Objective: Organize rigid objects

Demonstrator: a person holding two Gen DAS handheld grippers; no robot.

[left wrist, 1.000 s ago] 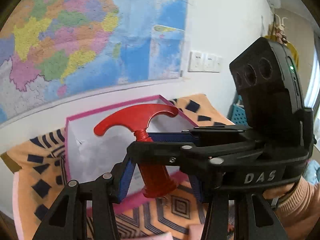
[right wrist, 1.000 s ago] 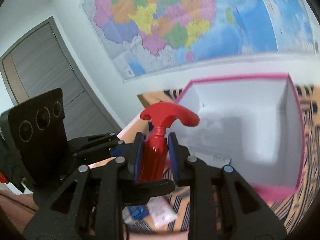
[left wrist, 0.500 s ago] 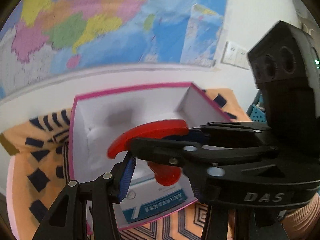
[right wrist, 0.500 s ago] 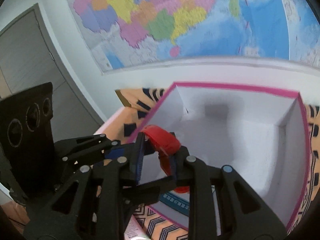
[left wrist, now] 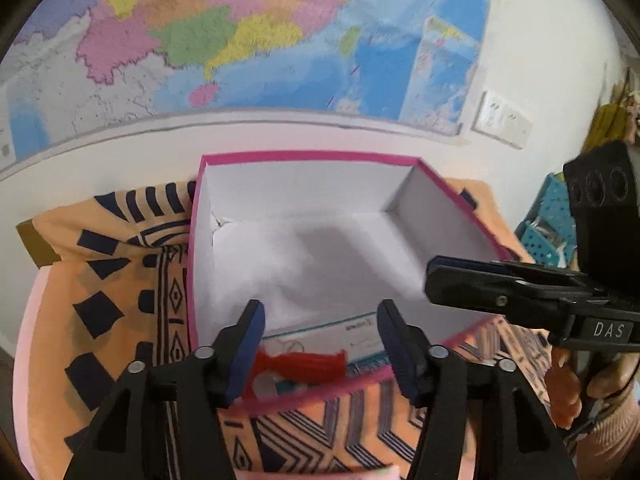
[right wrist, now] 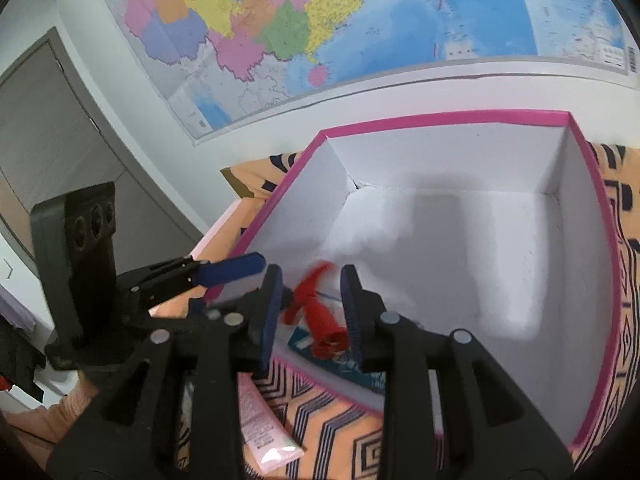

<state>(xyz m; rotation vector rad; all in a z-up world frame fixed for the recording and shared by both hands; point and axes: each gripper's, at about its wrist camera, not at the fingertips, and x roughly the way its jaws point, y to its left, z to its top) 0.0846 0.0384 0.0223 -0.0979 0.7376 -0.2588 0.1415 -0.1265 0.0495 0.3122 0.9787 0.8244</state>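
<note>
Red T-handled tool (right wrist: 320,312) is lying inside the pink-rimmed white box (right wrist: 440,120), at its near left corner, blurred in both views. It is resting partly on a flat blue-and-white packet (left wrist: 360,336) on the box floor.

Right gripper (right wrist: 310,312) is hanging over that corner with its 2 blue-padded fingers (right wrist: 270,308) spread; the tool is showing in the gap between them, and contact is not discernible through the blur. In the left wrist view the same tool (left wrist: 300,360) is appearing low, just behind the near box wall (left wrist: 320,390).

Left gripper (left wrist: 320,344) is also standing spread, gripping nothing, its fingers framing the near wall of the box. Right gripper (left wrist: 500,284) is reaching in from the right side of that view.

Box is sitting on an orange cloth with dark geometric pattern (left wrist: 120,280). A pink tube (right wrist: 264,424) is lying on the cloth outside the box, near the front wall. A coloured map (right wrist: 320,20) is hanging on the wall behind.
</note>
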